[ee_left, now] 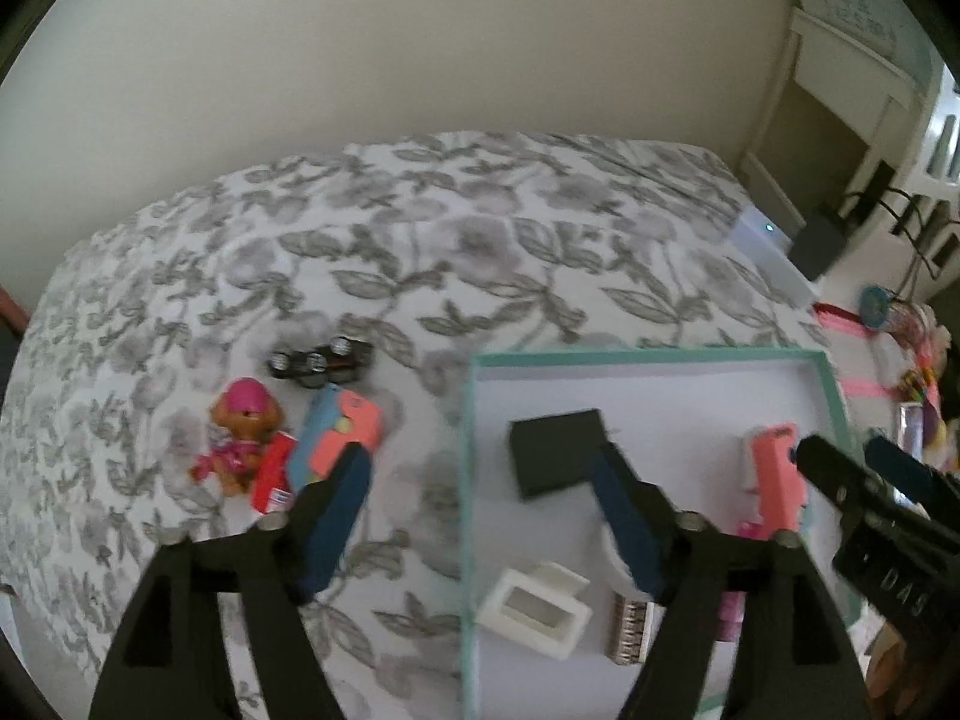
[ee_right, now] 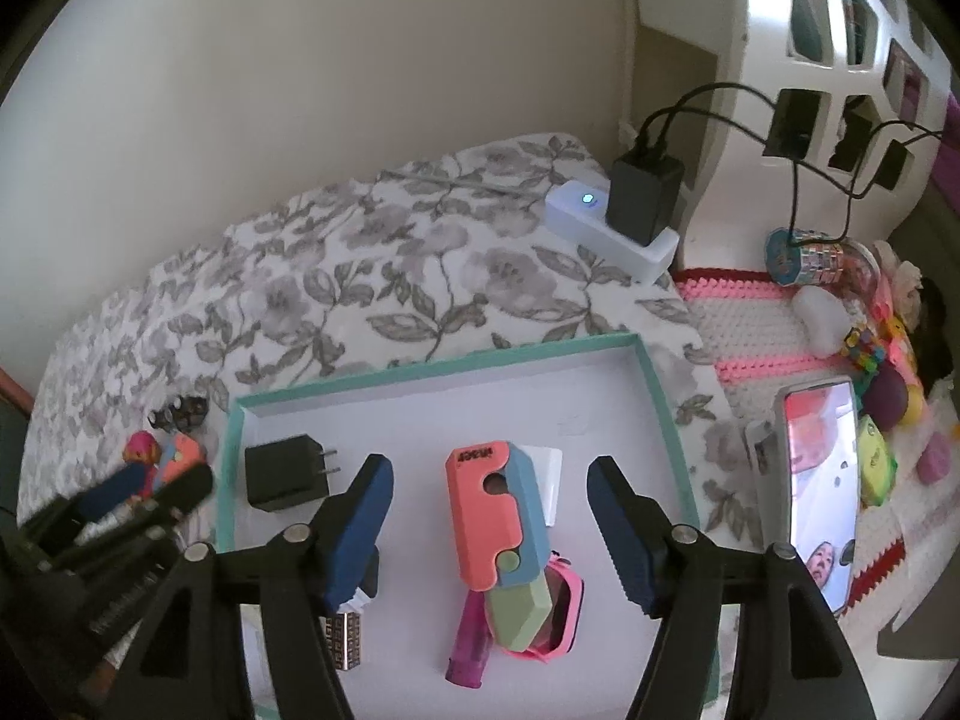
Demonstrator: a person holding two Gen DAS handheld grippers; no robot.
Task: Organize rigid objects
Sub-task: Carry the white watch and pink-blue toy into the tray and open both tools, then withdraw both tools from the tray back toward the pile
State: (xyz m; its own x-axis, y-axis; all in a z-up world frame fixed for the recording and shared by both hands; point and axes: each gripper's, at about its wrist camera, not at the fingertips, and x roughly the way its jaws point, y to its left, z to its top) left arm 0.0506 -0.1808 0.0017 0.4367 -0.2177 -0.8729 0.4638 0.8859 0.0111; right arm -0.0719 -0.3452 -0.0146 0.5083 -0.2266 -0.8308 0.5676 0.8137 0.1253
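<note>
A teal-rimmed white tray (ee_left: 654, 356) (ee_right: 432, 369) lies on the floral bedspread. In it are a black plug adapter (ee_left: 555, 450) (ee_right: 287, 473), a coral-and-blue toy knife (ee_right: 498, 519) (ee_left: 777, 474), a white box (ee_left: 534, 609), a silver patterned block (ee_left: 630, 627) (ee_right: 345, 639) and pink items (ee_right: 561, 609). Left of the tray lie a second coral-and-blue toy (ee_left: 339, 435), a pup figure (ee_left: 240, 435), a red box (ee_left: 273, 474) and a black toy car (ee_left: 321, 360). My left gripper (ee_left: 483, 471) is open over the tray's left rim. My right gripper (ee_right: 489, 480) is open above the toy knife.
A white charger block (ee_right: 606, 228) with a black adapter (ee_right: 642, 192) sits at the bed's far corner. A phone (ee_right: 819, 486) and several small toys (ee_right: 882, 414) lie on a pink crochet mat (ee_right: 756, 330) right of the tray. A white shelf unit (ee_right: 810, 60) stands behind.
</note>
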